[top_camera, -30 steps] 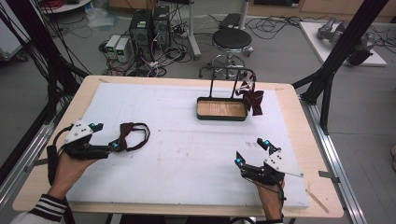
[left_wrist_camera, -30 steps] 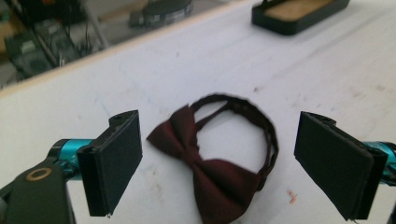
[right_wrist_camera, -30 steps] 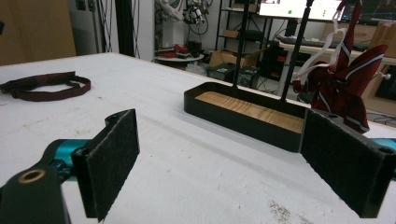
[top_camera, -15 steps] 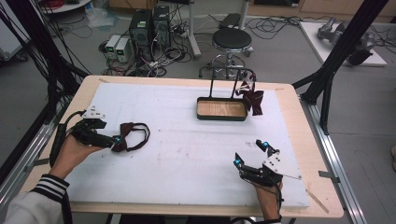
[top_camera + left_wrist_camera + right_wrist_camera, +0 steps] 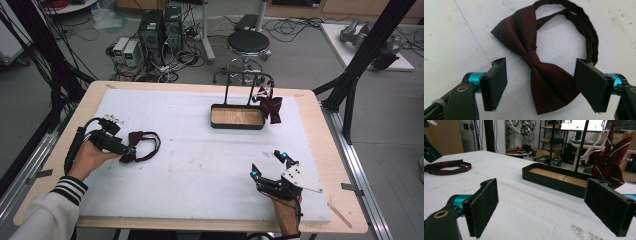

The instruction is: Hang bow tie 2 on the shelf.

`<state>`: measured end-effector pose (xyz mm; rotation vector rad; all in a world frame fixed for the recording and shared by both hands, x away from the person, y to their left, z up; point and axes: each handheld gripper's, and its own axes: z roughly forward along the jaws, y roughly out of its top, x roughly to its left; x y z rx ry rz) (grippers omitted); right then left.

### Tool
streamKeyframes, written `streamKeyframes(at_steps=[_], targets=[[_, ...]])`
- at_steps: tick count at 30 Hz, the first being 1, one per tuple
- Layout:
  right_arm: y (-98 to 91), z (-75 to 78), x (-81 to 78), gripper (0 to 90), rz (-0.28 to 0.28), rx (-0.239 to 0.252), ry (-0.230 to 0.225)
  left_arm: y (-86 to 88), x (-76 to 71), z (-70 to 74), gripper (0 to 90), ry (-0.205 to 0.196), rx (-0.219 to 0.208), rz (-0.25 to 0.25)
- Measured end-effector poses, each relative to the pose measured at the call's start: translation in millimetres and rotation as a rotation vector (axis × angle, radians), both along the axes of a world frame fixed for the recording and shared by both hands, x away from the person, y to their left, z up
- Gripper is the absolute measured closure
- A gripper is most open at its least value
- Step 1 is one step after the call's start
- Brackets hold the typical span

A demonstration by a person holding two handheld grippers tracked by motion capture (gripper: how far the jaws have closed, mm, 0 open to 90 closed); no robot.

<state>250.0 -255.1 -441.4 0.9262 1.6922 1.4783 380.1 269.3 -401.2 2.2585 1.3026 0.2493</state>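
dark maroon bow tie [image 5: 541,72] lying flat on the white mat [image 5: 200,165], well off to the near-left of the black tray [image 5: 237,117]. wings spread, pinched at a tight centre knot, its thin strap curling behind it in a closed loop. over by the tray's right end, a second bow tie [image 5: 270,105] in dark red with pale stripes hangs from the tray's upright frame, wings drooping.

In the high view, the black left gripper [image 5: 131,148] is covering part of the dark maroon fabric bow tie [image 5: 131,153], hiding its knot. In the right gripper view, the top edge is cutting off the black metal stand with a wooden base [image 5: 554,176] and the striped dark red tie [image 5: 609,161] hanging from it.
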Motion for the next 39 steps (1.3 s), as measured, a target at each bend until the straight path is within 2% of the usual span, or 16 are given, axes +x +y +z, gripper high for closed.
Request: streamKeyframes(at_steps=[7,11,19,21,24,25,31,34,39], targets=[[0.2,0.0,-0.8,11.2,0.004,0.009,0.005,-3.1,6.9,-4.9,27.8,0.042,0.004,0.047],[-0.9,-0.8,0.0,11.2,0.002,0.004,0.001,-8.0,8.7,-4.9,31.0,0.061,0.011,0.049],[-0.1,-2.2,-0.2,11.2,0.001,0.004,0.006,-14.8,10.5,-2.2,31.9,0.060,-0.016,0.058],[0.4,-2.5,-0.1,11.2,0.004,-0.001,0.005,-16.8,12.8,-4.1,32.2,0.073,0.004,0.059],[0.4,-2.3,-0.6,11.2,0.006,-0.004,0.000,-17.2,14.0,-5.7,34.2,0.083,0.007,0.067],[0.6,-2.1,-1.1,11.2,0.006,0.001,0.002,-17.6,15.0,-7.0,36.3,0.098,0.013,0.065],[1.2,-2.4,-1.2,11.2,0.005,-0.001,0.004,-18.9,15.9,-9.1,46.5,0.125,0.015,0.064],[1.3,-2.6,-0.9,11.2,0.009,-0.002,0.000,-18.8,15.6,-9.6,48.9,0.125,0.025,0.054],[2.4,-4.6,-0.9,11.2,0.012,-0.002,0.004,-18.0,15.7,-11.3,61.1,0.119,0.052,0.040]])
